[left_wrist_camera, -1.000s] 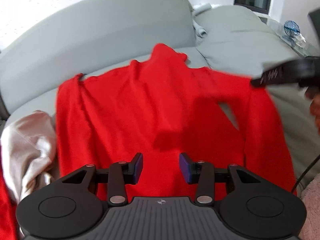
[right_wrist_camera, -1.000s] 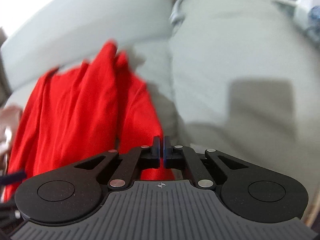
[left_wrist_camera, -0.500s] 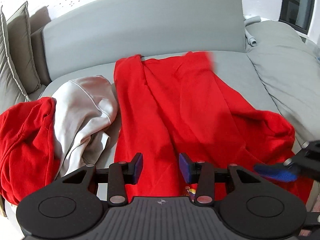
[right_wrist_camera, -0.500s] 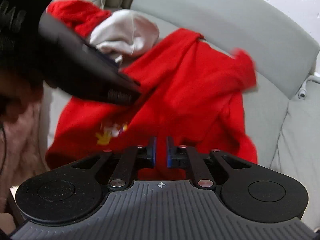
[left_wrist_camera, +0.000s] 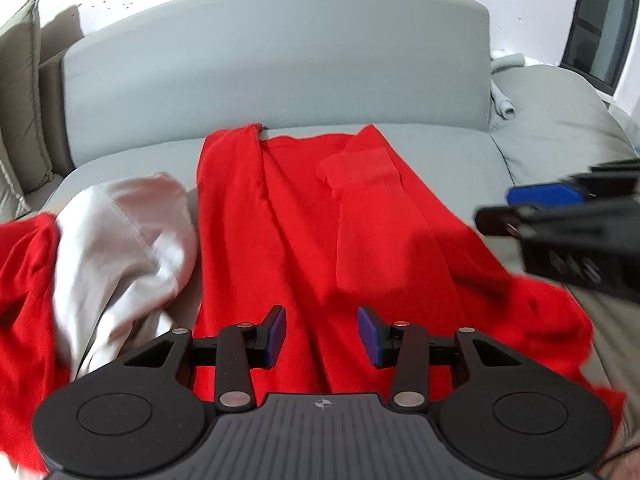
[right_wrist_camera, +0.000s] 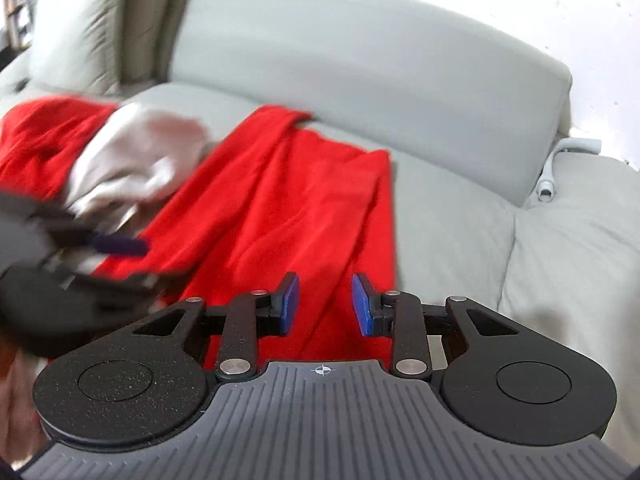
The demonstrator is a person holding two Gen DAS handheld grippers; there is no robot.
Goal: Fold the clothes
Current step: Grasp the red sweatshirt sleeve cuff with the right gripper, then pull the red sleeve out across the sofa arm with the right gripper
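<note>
Your grey sofa (left_wrist_camera: 280, 80) fills both views, its curved backrest across the top and one seat cushion under everything. On that seat you have three pieces of cloth. The largest is the red garment (left_wrist_camera: 304, 220), spread in the middle with its long axis running from the seat's near edge straight back to the backrest; its far end touches the base of the backrest, and one folded-over flap lies on top toward its right side. To its left sits one crumpled pale satin garment (left_wrist_camera: 124, 232), touching its edge, and left again one bunched red cloth (left_wrist_camera: 24, 280). No print or writing can be read on any of them from here.

Your left gripper (left_wrist_camera: 322, 334) hangs over the near end of the red garment, blue pads standing apart with nothing between them, released. Your right gripper (right_wrist_camera: 325, 306) is over the garment's right edge, pads likewise apart and empty; in the left view it appears blurred at the right.
</note>
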